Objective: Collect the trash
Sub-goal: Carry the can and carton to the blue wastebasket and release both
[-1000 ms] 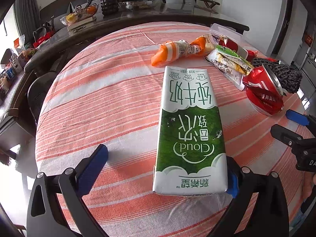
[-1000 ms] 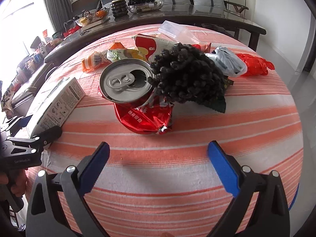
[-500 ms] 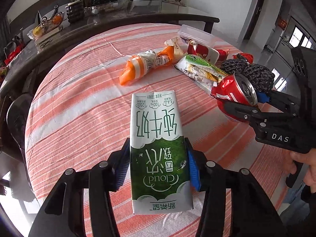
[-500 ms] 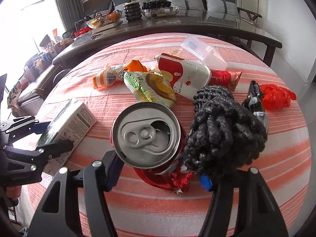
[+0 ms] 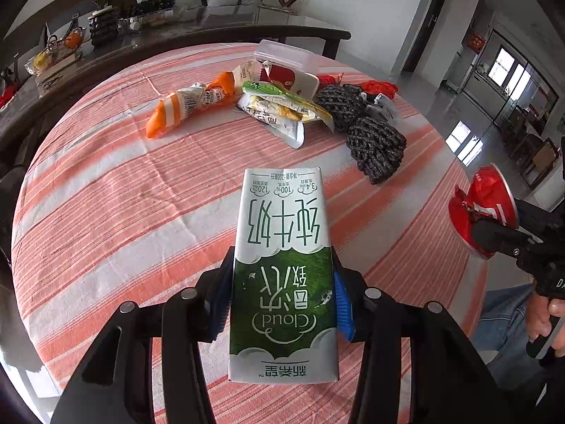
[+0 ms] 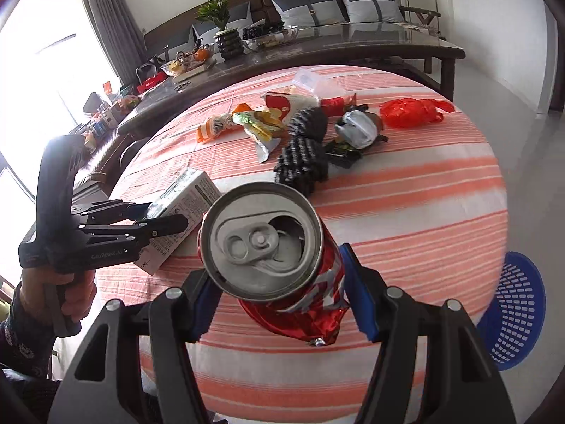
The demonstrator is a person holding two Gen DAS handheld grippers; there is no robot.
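A green and white milk carton is lifted off the striped tablecloth. My left gripper has its jaws closing on it, and the blue pads press its two sides. The right wrist view shows the same carton in that gripper at the left. A crushed red drink can, opened top toward the camera, is held above the table by my right gripper, shut on its dented body. In the left wrist view the can hangs at the right edge.
Further back on the round table lie an orange wrapper, a green snack packet, a black knitted bundle, a red plastic bag and a clear box. A blue mesh basket stands on the floor at the right. A dark long table runs behind.
Both grippers went from wide open to clamped, the left on the carton and the right on the can. Both items have since been lifted and drawn back from the trash pile.
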